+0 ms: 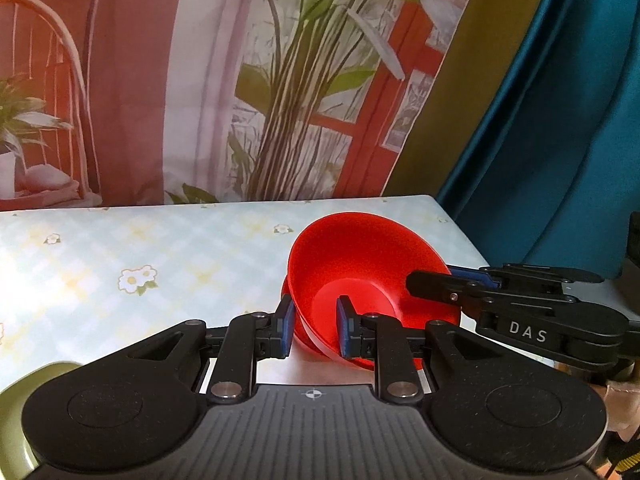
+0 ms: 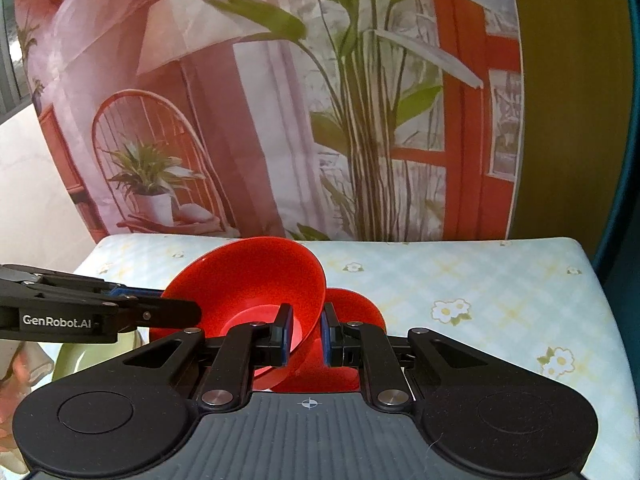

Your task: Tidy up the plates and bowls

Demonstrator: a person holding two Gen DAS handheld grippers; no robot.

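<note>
A red bowl (image 1: pixel 360 272) is tilted above the table, held from both sides. My left gripper (image 1: pixel 314 328) straddles its near left wall, one blue pad outside and one inside. My right gripper (image 2: pixel 306 334) is shut on the bowl's opposite wall (image 2: pixel 256 280); it also shows in the left wrist view (image 1: pixel 448 280) reaching in from the right. A second red dish (image 2: pixel 352 320) lies beneath and behind the bowl. The left gripper shows in the right wrist view (image 2: pixel 176 312) at the bowl's left rim.
A table with a pale flowered cloth (image 1: pixel 140 248) extends left and back. A green dish (image 1: pixel 16 412) sits at the near left edge, also in the right wrist view (image 2: pixel 80 356). A printed backdrop (image 1: pixel 240 80) hangs behind, a teal curtain (image 1: pixel 560 120) at right.
</note>
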